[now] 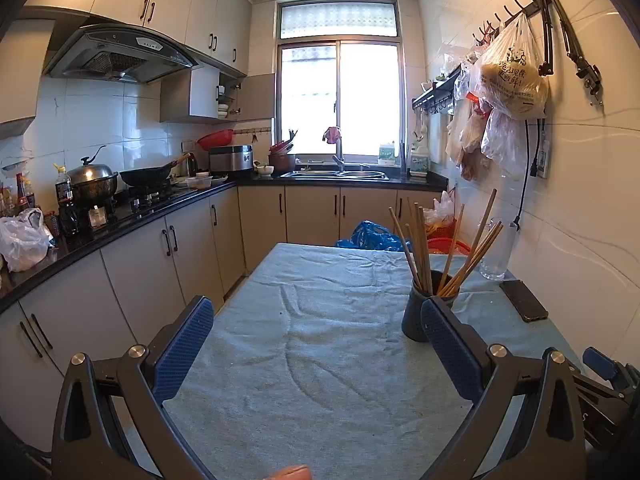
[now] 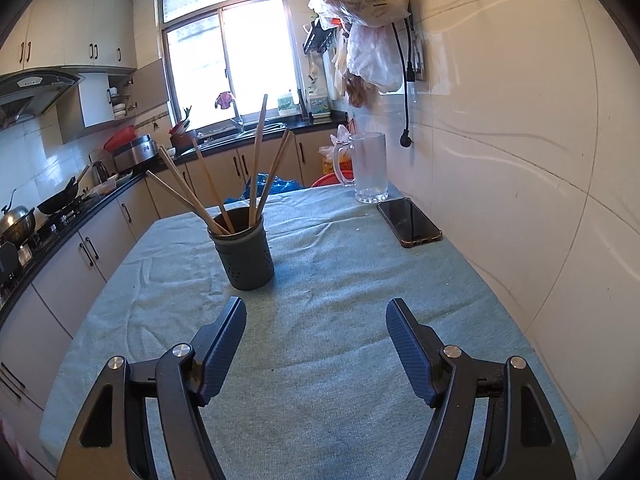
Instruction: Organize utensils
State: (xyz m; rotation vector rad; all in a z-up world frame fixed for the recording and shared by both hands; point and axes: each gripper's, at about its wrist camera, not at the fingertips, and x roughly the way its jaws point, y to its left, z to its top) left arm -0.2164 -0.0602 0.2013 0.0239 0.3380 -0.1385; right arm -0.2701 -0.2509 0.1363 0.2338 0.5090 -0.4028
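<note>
A dark grey perforated utensil holder point(image 2: 244, 254) stands upright on the cloth-covered table point(image 2: 320, 360), with several wooden chopsticks point(image 2: 256, 168) leaning out of it. In the left wrist view the holder point(image 1: 414, 316) with its chopsticks point(image 1: 472, 248) sits just behind my left gripper's right finger. My left gripper point(image 1: 316, 320) is open and empty above the table. My right gripper point(image 2: 316, 320) is open and empty, a little in front of and to the right of the holder.
A glass mug point(image 2: 370, 168) and a black phone point(image 2: 408, 222) lie at the table's far right by the tiled wall; the phone also shows in the left wrist view point(image 1: 522, 300). Plastic bags point(image 1: 508, 76) hang on wall hooks. The kitchen counter point(image 1: 120, 220) with a stove runs along the left.
</note>
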